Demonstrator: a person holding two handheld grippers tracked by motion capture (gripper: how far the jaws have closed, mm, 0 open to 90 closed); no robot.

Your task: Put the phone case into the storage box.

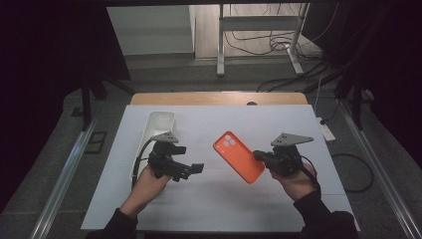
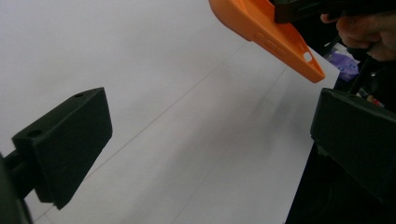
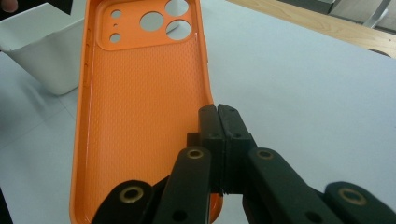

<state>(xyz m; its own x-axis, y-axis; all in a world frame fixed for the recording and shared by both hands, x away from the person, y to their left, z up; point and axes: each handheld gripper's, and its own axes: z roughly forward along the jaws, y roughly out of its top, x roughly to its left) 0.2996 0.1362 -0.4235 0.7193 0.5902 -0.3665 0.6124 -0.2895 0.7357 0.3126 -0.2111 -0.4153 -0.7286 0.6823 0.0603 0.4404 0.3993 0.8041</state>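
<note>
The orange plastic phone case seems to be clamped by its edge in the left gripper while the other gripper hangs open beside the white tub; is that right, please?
Not quite: the right gripper clamps the orange plastic phone case by its edge, as the right gripper view shows. The left gripper is the open one, beside the white tub.

My left gripper (image 1: 195, 168) and right gripper (image 1: 259, 156) are matte black, each topped by a grey three-cornered plate. Brass-ringed screw holes dot the right one's linkage behind its jaws. Black cables trail rearward from both. I wear dark long sleeves (image 1: 318, 211).
</note>
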